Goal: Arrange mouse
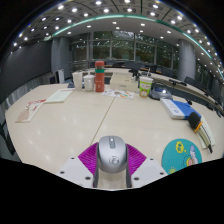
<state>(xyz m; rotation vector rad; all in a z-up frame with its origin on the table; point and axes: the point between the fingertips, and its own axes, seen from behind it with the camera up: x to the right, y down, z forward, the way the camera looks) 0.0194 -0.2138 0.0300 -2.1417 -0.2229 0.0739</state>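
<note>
A silver-grey computer mouse (111, 154) sits between my gripper's (111, 160) two fingers, its nose pointing away over the table. The magenta pads (89, 157) press against both of its sides. The mouse looks held just above the pale tabletop (70, 120). A teal mouse pad with a cartoon print (182, 153) lies to the right of the fingers, near the table's front edge.
Far across the table stand a red-and-orange stack of cups (99, 75), white cups (88, 82) and a green-labelled cup (146, 86). Papers (58, 96) lie at the left, a blue-edged item (177, 108) and a yellow-black tool (196, 120) at the right. Chairs stand behind.
</note>
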